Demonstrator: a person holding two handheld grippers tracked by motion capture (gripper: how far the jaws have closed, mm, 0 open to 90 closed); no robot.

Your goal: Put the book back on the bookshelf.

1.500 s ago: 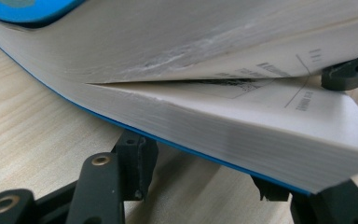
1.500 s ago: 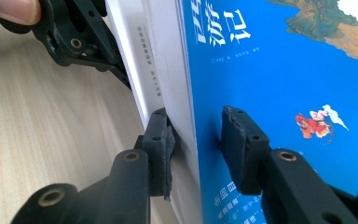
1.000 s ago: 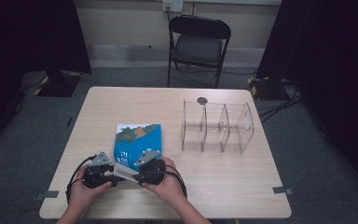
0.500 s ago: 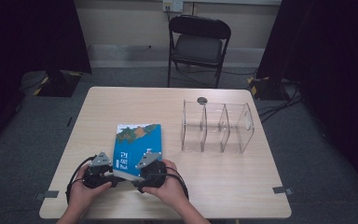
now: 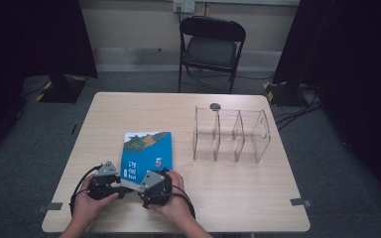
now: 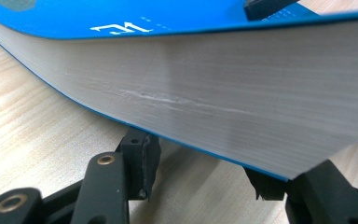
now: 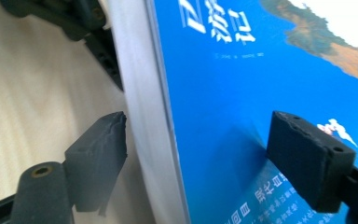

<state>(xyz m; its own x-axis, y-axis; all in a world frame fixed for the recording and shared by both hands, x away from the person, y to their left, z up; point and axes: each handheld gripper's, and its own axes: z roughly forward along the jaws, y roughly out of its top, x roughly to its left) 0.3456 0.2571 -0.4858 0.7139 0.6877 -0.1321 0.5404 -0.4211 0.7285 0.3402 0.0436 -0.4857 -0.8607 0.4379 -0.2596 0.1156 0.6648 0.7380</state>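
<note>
Because the blue book (image 5: 146, 152) is a thick paperback with a glossy cover, I judge it fairly heavy, stiff across its block of pages but smooth enough to slip, so the near edge by the page block is the place to take it, with the pads biting well in over cover and underside. It lies on the tabletop (image 5: 238, 188) at the person's side, left of the clear divider rack (image 5: 230, 135), its near corner raised. The left gripper (image 6: 200, 172) is clamped on that lifted edge from below and above. The right gripper (image 7: 196, 154) has just been opening; its jaws stand wide, straddling the book's edge, one pad resting lightly on the cover, not pinching.
</note>
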